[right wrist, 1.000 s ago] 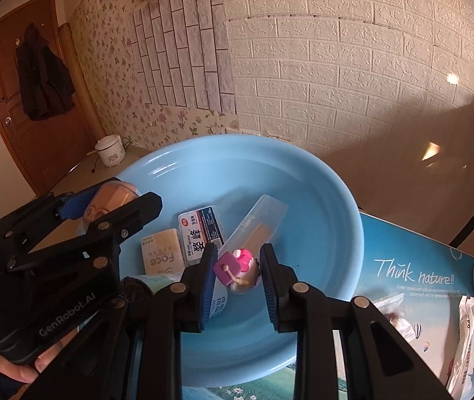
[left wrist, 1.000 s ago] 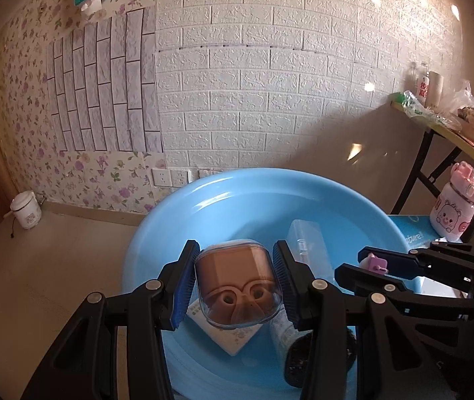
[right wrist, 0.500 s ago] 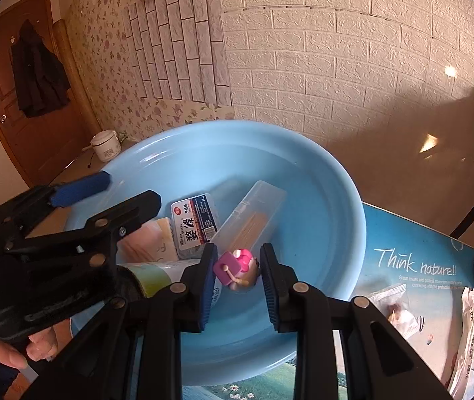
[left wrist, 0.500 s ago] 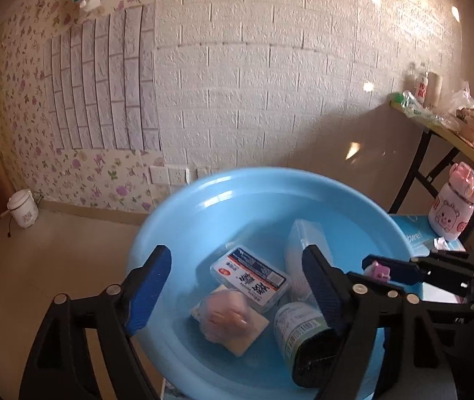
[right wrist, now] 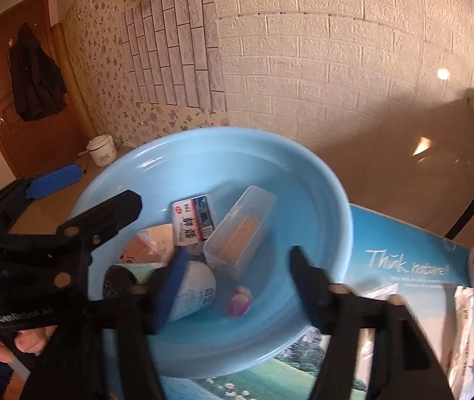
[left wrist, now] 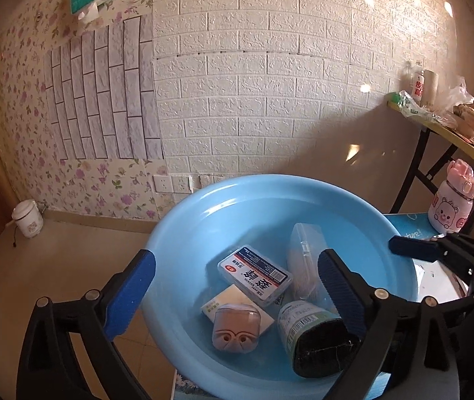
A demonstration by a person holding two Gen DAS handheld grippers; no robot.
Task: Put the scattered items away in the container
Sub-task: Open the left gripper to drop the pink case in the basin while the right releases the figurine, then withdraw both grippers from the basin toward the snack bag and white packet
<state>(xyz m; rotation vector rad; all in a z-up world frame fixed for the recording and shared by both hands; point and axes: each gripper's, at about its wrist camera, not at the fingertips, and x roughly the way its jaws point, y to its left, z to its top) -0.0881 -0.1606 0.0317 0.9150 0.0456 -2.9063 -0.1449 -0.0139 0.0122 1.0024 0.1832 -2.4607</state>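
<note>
A light blue basin (left wrist: pixel 176 220) holds several items: a labelled white box (left wrist: pixel 255 271), a clear box of sticks (left wrist: pixel 303 260), a black-capped bottle (left wrist: pixel 307 330) and a flat cream packet (left wrist: pixel 226 300). A brown case in a clear shell (left wrist: pixel 235 330) lies loose on that packet. Above it my left gripper (left wrist: pixel 233 260) has its jaws opening wide, with nothing between the pads. In the right wrist view, a small pink toy (right wrist: pixel 240 303) rests on the basin (right wrist: pixel 337 206) floor. My right gripper (right wrist: pixel 237 256) hangs over it, jaws opening, pads clear of it.
The basin sits on a printed mat (right wrist: pixel 403 260), with packets (right wrist: pixel 467 326) and a pink bear bottle (left wrist: pixel 452 206) at its right. A folding table (left wrist: pixel 453 126) with clutter stands further right. A small rice cooker (left wrist: pixel 28 221) sits on the floor by the flowered wall.
My left gripper opened and the brown case dropped into the basin. My right gripper then opened and the pink toy fell to the basin floor.
</note>
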